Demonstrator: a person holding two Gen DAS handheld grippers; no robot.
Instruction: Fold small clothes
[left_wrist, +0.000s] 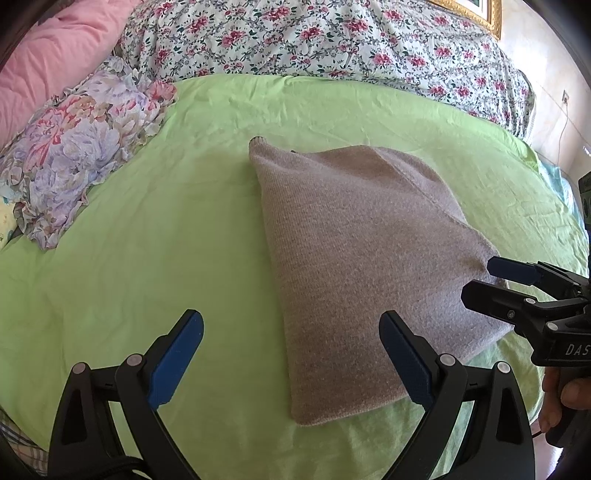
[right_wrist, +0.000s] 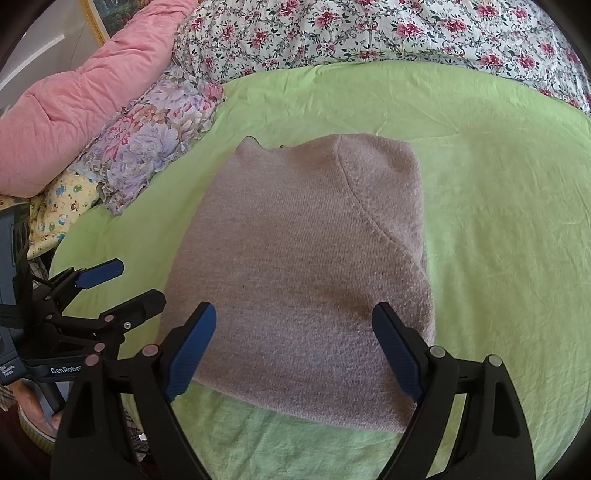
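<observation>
Blue-padded fingers (right_wrist: 194, 350) of the right gripper (right_wrist: 293, 354) are spread wide and empty over the folded grey sweater (right_wrist: 306, 266), flat on the green sheet (right_wrist: 498, 221). Left gripper (left_wrist: 291, 360) likewise wide, empty. Near hem should be pinched through all layers, then lifted evenly; floral pillow (left_wrist: 81, 147) is well apart.

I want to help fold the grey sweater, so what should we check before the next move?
1. Left gripper jaws open and empty: ok.
2. Right gripper jaws open and empty: ok.
3. Grey sweater lies folded flat on the green sheet, no sleeves sticking out: ok.
4. Sweater clear of the flowered pillow: ok.
5. Layers underneath lined up evenly: cannot tell, they are hidden.
6. Near edge within reach of both grippers: ok, it seems, since both hover right by it.
</observation>
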